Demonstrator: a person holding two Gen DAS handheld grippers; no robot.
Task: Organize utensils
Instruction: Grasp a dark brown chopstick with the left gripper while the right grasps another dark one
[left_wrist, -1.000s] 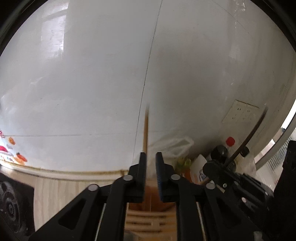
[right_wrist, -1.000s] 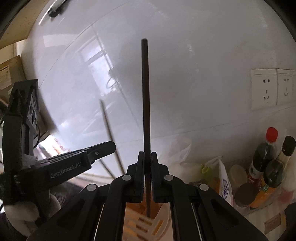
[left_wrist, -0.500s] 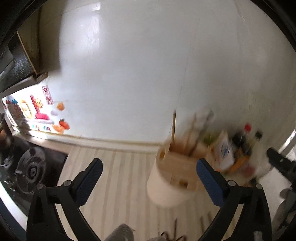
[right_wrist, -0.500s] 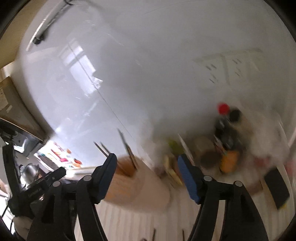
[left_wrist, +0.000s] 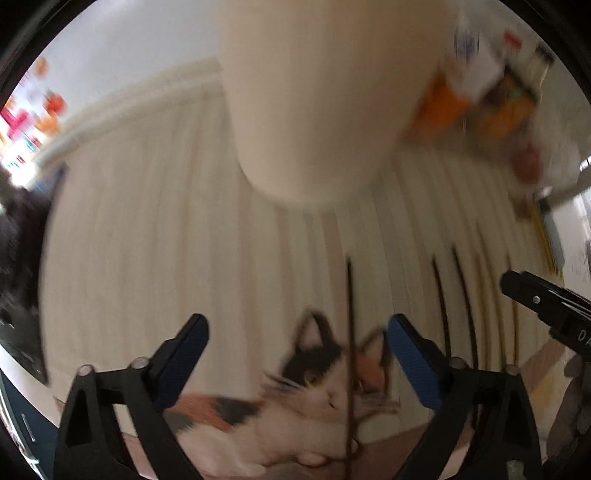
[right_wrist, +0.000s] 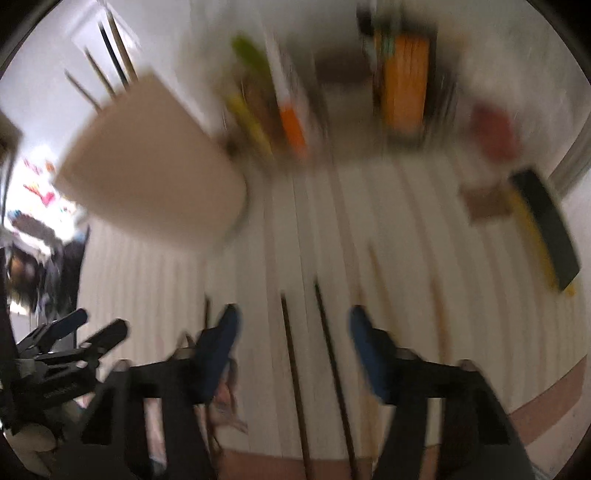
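Left wrist view shows the left tool (left_wrist: 295, 354) spread wide over a dark chopstick (left_wrist: 349, 332) on the table (left_wrist: 147, 240), the holder (left_wrist: 317, 92) beyond, while the right tool (right_wrist: 291, 350) gapes over two more chopsticks (right_wrist: 295, 369).

Utensil holder (right_wrist: 147, 162) on the counter (right_wrist: 155, 280), loose chopsticks (right_wrist: 295, 373) before it, bottles (right_wrist: 404, 85) behind.

Both wrist views look down, close over striped countertop (left_wrist: 147, 229); share cream holder (right_wrist: 147, 162), dark chopsticks (right_wrist: 295, 369).
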